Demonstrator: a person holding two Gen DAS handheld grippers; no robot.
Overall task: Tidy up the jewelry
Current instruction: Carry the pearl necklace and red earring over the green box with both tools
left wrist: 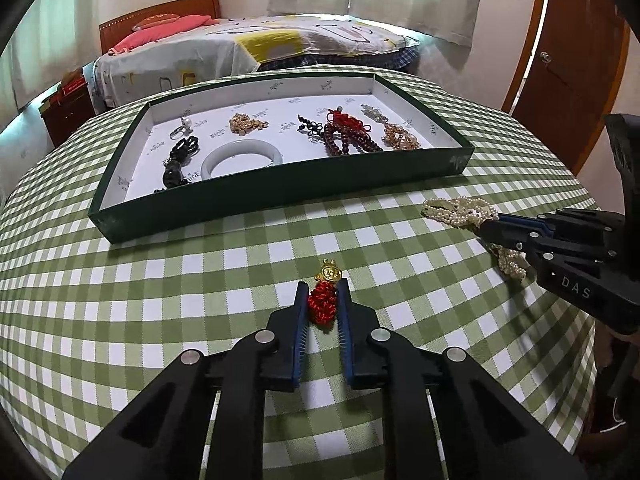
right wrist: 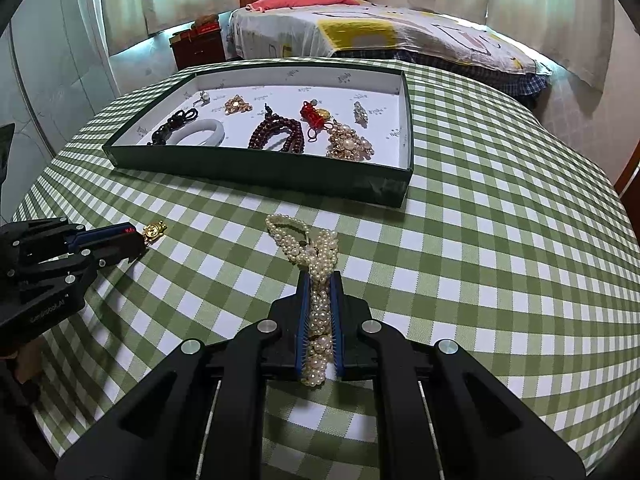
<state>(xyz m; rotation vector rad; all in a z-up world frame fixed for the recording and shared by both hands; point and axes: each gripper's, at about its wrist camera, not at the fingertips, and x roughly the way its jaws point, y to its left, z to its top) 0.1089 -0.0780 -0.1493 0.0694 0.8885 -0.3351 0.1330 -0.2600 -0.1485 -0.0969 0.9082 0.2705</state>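
Most pieces already lie in the tray (left wrist: pixel 280 184) toward the bench's far edge. Two remain near the front edge: my left tool (left wrist: pixel 323 300) grips the red charm (left wrist: pixel 322 305); my right tool (right wrist: pixel 320 300) clamps the pearl necklace (right wrist: pixel 316 252). Both await placing.

"DAS" reads on the right gripper (left wrist: pixel 486 224); the tray's (left wrist: pixel 280 196) printed marks seem illegible.

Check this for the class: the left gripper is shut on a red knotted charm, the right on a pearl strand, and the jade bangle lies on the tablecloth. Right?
Not quite. The jade bangle lies inside the green tray, as the left wrist view shows. The left gripper on the red knotted charm and right gripper on the pearl strand are correct.
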